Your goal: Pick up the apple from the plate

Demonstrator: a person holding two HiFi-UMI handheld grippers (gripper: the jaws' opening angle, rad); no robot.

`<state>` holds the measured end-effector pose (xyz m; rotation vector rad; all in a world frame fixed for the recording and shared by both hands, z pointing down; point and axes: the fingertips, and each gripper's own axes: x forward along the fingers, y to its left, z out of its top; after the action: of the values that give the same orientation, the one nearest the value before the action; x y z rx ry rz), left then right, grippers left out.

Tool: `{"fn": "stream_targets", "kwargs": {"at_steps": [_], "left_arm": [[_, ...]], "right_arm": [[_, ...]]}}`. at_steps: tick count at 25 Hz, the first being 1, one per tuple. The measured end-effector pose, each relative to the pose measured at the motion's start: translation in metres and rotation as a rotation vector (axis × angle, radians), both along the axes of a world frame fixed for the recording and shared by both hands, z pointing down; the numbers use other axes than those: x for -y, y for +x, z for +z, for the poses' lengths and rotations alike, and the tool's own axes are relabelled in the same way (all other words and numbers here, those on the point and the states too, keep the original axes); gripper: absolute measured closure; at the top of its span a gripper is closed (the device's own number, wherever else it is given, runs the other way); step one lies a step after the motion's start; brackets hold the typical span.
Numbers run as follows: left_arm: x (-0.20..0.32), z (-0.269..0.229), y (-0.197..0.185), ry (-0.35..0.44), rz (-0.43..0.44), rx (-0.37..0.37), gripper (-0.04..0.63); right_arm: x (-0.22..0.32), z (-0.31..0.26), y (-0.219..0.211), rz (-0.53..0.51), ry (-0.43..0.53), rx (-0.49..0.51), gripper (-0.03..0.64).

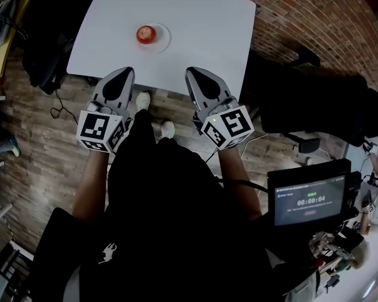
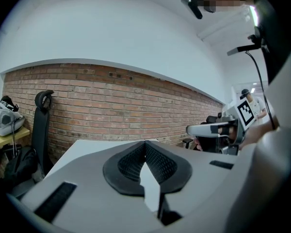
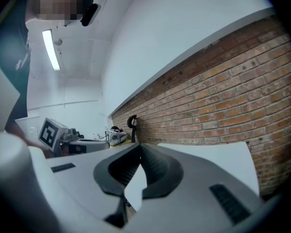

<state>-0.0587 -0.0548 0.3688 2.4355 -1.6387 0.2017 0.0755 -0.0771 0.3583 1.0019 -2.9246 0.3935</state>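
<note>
Overhead, the brick wall and the wooden floor framed a white table that took up the top of the head view. The person, dressed in black, stood at its near edge, with two pale shoes showing on the floor just below that edge. A black chair sat off the table's right side, and a dark bag slumped against its left side. Lower right, a small screen showed a running timer.

The left gripper and the right gripper were held side by side, their tips just over the near rim of the table and well apart from each other. In the left gripper view the left gripper's jaws were together at the tips with nothing between them. The right gripper view showed the right gripper the same way, its tips met and empty.

Only bare tabletop lay between the tips and the small white plate, which sat toward the far left part of the table, nearer the left gripper's line. The red apple rested on the plate's left side, well apart from both grippers.
</note>
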Motion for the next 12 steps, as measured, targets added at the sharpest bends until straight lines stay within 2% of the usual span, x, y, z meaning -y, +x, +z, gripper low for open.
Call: {"fn": "stream_targets", "kwargs": {"at_steps": [4, 9, 12], "left_arm": [[0.019, 0.003, -0.005, 0.006, 0.013, -0.008, 0.589], [0.051, 0.004, -0.016, 0.016, 0.051, 0.027, 0.589], [0.07, 0.011, -0.026, -0.007, 0.077, 0.035, 0.589]], "right_arm": [[0.013, 0.002, -0.005, 0.017, 0.001, -0.012, 0.613], [0.039, 0.004, -0.019, 0.041, -0.01, -0.014, 0.614], [0.053, 0.004, -0.034, 0.041, -0.011, -0.019, 0.612]]}}
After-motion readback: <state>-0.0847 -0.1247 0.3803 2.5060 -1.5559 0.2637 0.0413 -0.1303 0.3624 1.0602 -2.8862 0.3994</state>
